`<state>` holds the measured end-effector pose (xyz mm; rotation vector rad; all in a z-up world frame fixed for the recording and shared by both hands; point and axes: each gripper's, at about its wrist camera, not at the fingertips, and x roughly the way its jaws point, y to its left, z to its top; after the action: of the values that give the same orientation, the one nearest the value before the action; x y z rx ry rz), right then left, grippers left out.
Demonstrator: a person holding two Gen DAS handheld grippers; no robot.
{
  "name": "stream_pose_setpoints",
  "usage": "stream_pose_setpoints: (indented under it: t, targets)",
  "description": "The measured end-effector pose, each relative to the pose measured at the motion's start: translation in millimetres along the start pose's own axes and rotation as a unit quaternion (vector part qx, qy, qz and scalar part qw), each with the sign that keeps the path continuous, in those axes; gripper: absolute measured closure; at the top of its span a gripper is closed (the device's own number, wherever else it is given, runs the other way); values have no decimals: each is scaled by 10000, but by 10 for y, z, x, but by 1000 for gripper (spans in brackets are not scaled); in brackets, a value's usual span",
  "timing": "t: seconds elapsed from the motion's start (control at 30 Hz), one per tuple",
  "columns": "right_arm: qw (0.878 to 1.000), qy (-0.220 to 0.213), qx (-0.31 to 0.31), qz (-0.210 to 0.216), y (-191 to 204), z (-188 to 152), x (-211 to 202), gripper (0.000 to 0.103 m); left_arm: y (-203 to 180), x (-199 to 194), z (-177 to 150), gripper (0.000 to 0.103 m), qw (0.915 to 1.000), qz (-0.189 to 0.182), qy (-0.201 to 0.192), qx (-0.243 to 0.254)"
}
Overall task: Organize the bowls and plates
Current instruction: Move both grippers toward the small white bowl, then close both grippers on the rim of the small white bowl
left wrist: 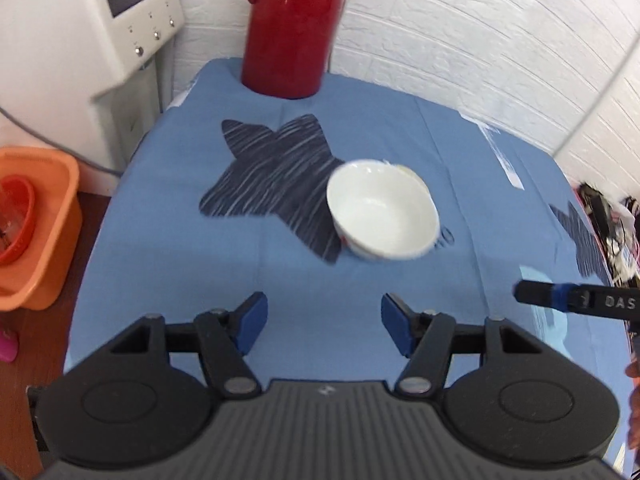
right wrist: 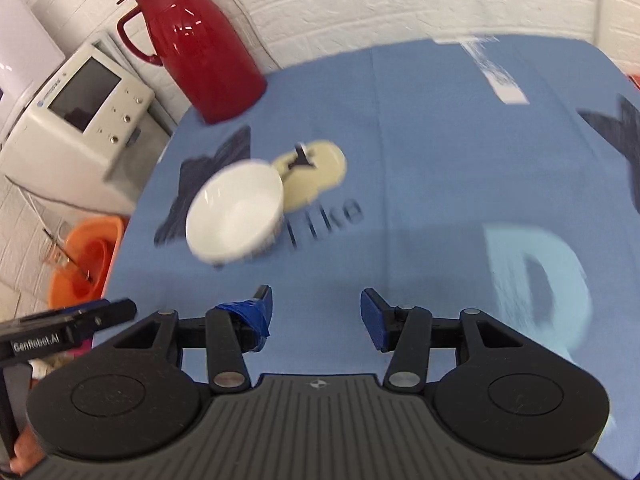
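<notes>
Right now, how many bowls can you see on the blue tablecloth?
1. A white bowl stands near the middle of the blue tablecloth, on the edge of a dark star print. It hides part of the cloth behind it, so something flat might be hidden there.

1. You are looking at a worktop (left wrist: pixel 160 240) that is wearing a blue cloth printed with dark stars, pale letters and the word "like".
2. A white bowl (left wrist: pixel 382 216) is sitting upright near the middle, overlapping one dark star (left wrist: pixel 272 172).
3. A red jug (left wrist: pixel 294 28) is standing at the far edge.
4. A cream round patch (right wrist: pixel 316 172) is lying just behind the bowl; you cannot tell whether it is a plate or print.
</notes>
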<state>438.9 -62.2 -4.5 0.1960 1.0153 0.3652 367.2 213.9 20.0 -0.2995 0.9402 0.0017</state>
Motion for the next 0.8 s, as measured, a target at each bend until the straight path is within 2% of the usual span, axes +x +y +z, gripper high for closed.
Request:
stream_pose_setpoints:
  t: [0.13,0.2,0.4,0.47,0.5,0.53,0.67,0.73,0.8]
  targets:
    - [9996,108,-253,118,131,381,501,69,-34,447,352,39,9997,169,94,-140]
    - [9988,236,-428,43,212,494,743,69,-44,669,455,39,9994,232,203,-131]
    - [9959,520,-705,-241,307,556,1162,68,-84,1119,551,39,9987,356,350,-75]
    - [9954,593,-708,-252,292,547,1237,68,-92,1191,549,48,9986,332,399,-59]
    - [9958,547,-707,-214,281,534,1240,67,-95,1226,547,56,9985,292,449,-58]
    - [9957,506,-757,-186,290,534,1247,67,-97,1249,543,59,9984,305,482,-60]
    - [9930,320,-1123,-185,326,485,1257,66,-96,1276,528,63,9986,265,448,-37]
    - [9912,282,-1255,-299,361,453,1257,66,-84,1274,528,70,9986,160,488,-91]
    - [9910,329,-1231,-401,387,478,1281,65,-88,1268,533,71,9986,172,484,-100]
